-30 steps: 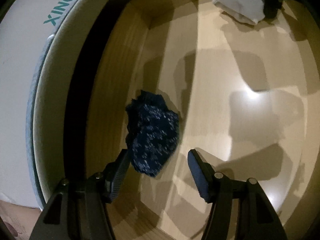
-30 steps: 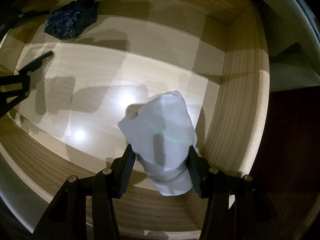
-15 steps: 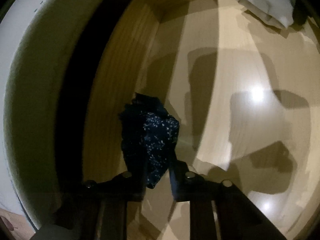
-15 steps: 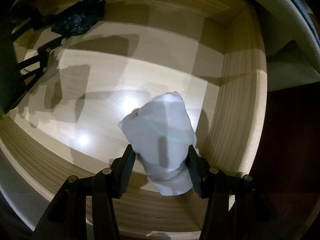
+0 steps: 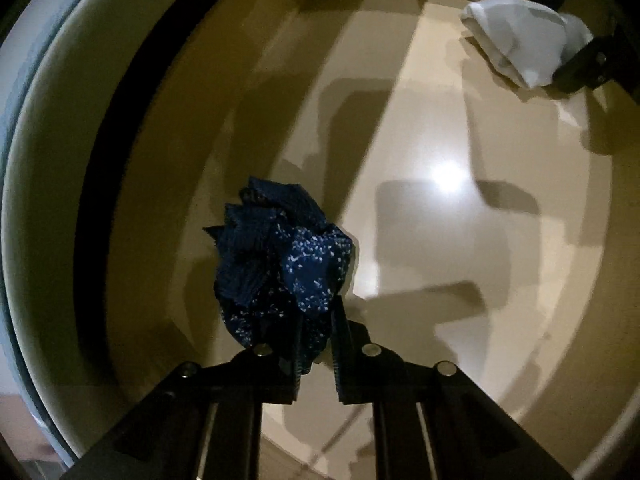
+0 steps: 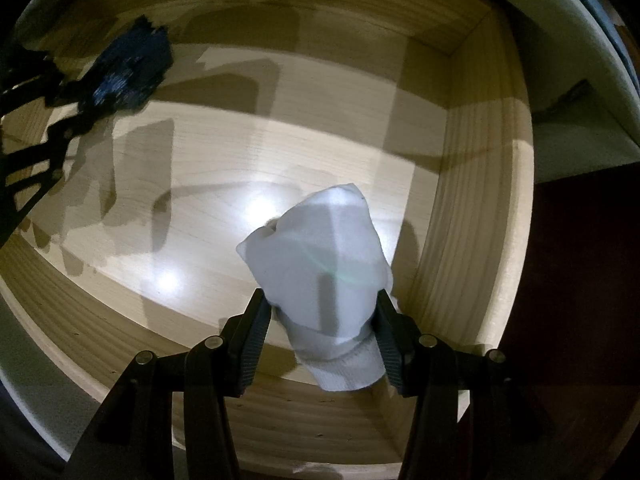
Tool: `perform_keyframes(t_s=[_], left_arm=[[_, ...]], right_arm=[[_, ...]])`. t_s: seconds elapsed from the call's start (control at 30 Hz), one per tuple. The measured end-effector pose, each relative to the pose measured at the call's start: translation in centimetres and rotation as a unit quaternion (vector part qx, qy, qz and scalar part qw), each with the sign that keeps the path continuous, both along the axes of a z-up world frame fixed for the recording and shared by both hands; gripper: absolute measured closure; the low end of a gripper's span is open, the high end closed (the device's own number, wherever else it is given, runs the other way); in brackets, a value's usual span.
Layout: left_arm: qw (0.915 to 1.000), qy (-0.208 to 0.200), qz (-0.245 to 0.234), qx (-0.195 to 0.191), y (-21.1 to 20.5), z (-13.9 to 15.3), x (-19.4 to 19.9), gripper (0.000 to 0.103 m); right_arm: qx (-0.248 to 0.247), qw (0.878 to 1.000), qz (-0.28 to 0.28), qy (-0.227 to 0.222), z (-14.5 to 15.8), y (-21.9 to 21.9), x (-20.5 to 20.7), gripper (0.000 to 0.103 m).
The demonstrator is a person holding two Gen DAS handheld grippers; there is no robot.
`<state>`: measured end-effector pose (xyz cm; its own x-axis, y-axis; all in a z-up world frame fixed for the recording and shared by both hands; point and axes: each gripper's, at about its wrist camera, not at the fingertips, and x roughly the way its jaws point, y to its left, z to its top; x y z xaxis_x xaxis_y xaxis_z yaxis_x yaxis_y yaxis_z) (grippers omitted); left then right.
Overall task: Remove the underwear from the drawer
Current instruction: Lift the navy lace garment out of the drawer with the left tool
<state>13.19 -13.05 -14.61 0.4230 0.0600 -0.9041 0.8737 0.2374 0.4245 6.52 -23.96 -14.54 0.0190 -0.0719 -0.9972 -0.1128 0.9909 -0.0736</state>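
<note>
Both your grippers hold bundles inside the drawer.

Your left gripper point(image 5: 316, 344) has its fingers pressed nearly together, pinching the dark blue speckled underwear point(image 5: 280, 264); the cloth bunches up ahead of the fingertips, near the drawer's side wall, and whether it touches the floor you cannot tell. Your right gripper point(image 6: 320, 320) points down with its fingers part-spread, clamping the white folded underwear point(image 6: 320, 276) from both sides, close to the corner by the right wall. The wooden drawer point(image 6: 480, 216) has a pale glossy floor with light spots and hard shadows. From the right wrist view, the blue bundle point(image 6: 128, 72) sits at the far left.
</note>
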Motion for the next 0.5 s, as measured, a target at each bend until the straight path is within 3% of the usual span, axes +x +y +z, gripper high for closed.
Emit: perform_keyframes(t_s=[0.17,0.3,0.5], left_arm=[[0.996,0.051,0.073,0.003,0.4,0.5,0.4,0.091],[0.9851,0.104,0.137,-0.006,0.6,0.9,0.6,0.091],[0.9507,0.172,0.255,-0.039,2.0,1.7,1.6,0.091]], right_arm=[[-0.001,1.0,0.0,0.001,0.4,0.4,0.1,0.054],[-0.002,1.0,0.001,0.002,0.4,0.4,0.2,0.054],[-0.003,1.0,0.001,0.003,0.5,0.6,0.3,0.054]])
